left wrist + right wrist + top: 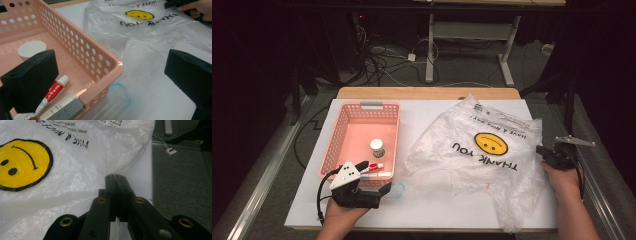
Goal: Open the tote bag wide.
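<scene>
Left claw point(382, 192), jaws wide apart and empty, at the near corner of the pink basket point(346, 120); one jaw hangs over a red-and-white tube point(53, 91) inside. A white-capped jar point(377, 147) stands farther in. Right claw point(115, 178), jaws pressed together, pinches the edge of the smiley bag point(472, 150) spread on the worktop point(422, 210).

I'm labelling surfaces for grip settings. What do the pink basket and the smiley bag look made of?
The basket looks like moulded rigid plastic, smooth and slightly glossy, with punched holes in its walls. The bag looks like thin translucent plastic film: it crinkles, shines and lets the table show through. The right gripper pinches its edge.
</scene>
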Demonstrator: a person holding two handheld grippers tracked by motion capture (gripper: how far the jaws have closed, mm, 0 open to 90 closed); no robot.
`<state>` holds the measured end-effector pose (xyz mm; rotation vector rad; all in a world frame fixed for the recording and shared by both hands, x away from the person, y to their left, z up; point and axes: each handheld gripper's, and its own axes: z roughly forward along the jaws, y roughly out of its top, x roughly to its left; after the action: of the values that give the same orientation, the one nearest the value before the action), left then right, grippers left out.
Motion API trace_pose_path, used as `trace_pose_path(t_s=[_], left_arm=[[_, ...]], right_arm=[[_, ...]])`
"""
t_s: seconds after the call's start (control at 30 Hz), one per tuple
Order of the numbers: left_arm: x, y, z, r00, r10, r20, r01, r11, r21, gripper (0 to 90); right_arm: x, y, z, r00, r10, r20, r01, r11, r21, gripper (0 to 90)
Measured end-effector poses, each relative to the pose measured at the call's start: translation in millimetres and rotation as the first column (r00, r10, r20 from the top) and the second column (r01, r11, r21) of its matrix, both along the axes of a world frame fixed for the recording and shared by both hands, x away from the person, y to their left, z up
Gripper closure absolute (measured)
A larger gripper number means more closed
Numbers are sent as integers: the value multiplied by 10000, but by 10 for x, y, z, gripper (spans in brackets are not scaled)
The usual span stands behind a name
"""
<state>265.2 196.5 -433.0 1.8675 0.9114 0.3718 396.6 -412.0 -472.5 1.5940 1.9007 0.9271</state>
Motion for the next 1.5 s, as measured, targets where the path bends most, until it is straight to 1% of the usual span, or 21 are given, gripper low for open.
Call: trace_pose_path(t_s=[0.23,0.33,0.4,0.43,0.7,0.8,0.9,0.93,0.97,1.0,1.07,1.1,1.17,1.2,1.23,1.27,1.3,1.37,1.4,1.43,1.5], left_arm=[[23,36,2,10000,64,26,-64,10000,-44,0],[31,47,-3,10000,86,10,-86,9999,-83,0],[40,54,-13,9999,101,-93,-101,9999,-75,0],[45,57,-17,9997,146,-186,-148,9998,-96,0],[16,116,21,9987,506,-77,-507,9986,-147,0],[17,119,18,9973,728,-48,-728,9973,22,0],[17,96,9,9970,767,64,-767,9970,132,0],[15,89,10,9972,736,103,-737,9972,135,0],[12,81,11,9974,708,122,-710,9974,138,0],[10,75,12,9977,672,115,-674,9977,102,0],[4,65,11,9980,627,29,-627,9980,63,0],[2,63,11,9981,619,-11,-619,9981,36,0],[3,63,11,9979,648,-83,-648,9979,-48,0],[6,65,10,9977,663,-127,-664,9977,-100,0],[11,68,10,9977,648,-176,-651,9978,-132,0],[13,67,11,9976,653,-214,-657,9977,-156,0],[14,64,13,9977,635,-220,-638,9979,-133,0],[13,63,16,9980,595,-206,-597,9982,-85,0],[13,61,19,9982,568,-188,-569,9984,-48,0],[13,62,21,9984,539,-179,-539,9985,-27,0],[13,68,25,9986,502,-194,-503,9987,-32,0]], right_arm=[[-231,-180,13,9980,-598,180,598,9982,26,900],[-453,-239,29,9962,-842,239,841,9964,49,900],[-505,-239,37,9957,-860,339,861,9963,-12,900],[-605,-231,57,9936,-991,535,981,9949,214,900],[-850,-12,77,9973,-561,468,553,9983,172,899],[-947,85,56,9990,-259,375,255,9996,136,892],[-1014,169,26,9998,53,193,-55,9999,95,797],[-1043,172,51,9993,126,354,-133,9997,197,695],[-1043,172,51,9993,126,354,-133,9997,197,695],[-1058,162,93,9982,100,590,-117,9995,282,614],[-1065,155,115,9972,171,727,-195,9993,330,587],[-1077,152,155,9940,346,1033,-386,9986,373,523],[-1085,157,177,9917,490,1185,-547,9975,451,499],[-1105,187,228,9861,726,1492,-798,9959,428,452],[-1105,187,228,9861,726,1492,-798,9959,428,452],[-1112,205,257,9818,898,1673,-968,9947,340,434],[-1132,268,319,9717,1221,2021,-1294,9913,234,383],[-1142,346,367,9601,1610,2288,-1709,9850,241,333],[-1140,390,380,9540,1857,2355,-1972,9800,264,310],[-1140,390,380,9540,1857,2355,-1972,9800,264,310],[-1131,482,389,9436,2227,2450,-2355,9716,238,260]])
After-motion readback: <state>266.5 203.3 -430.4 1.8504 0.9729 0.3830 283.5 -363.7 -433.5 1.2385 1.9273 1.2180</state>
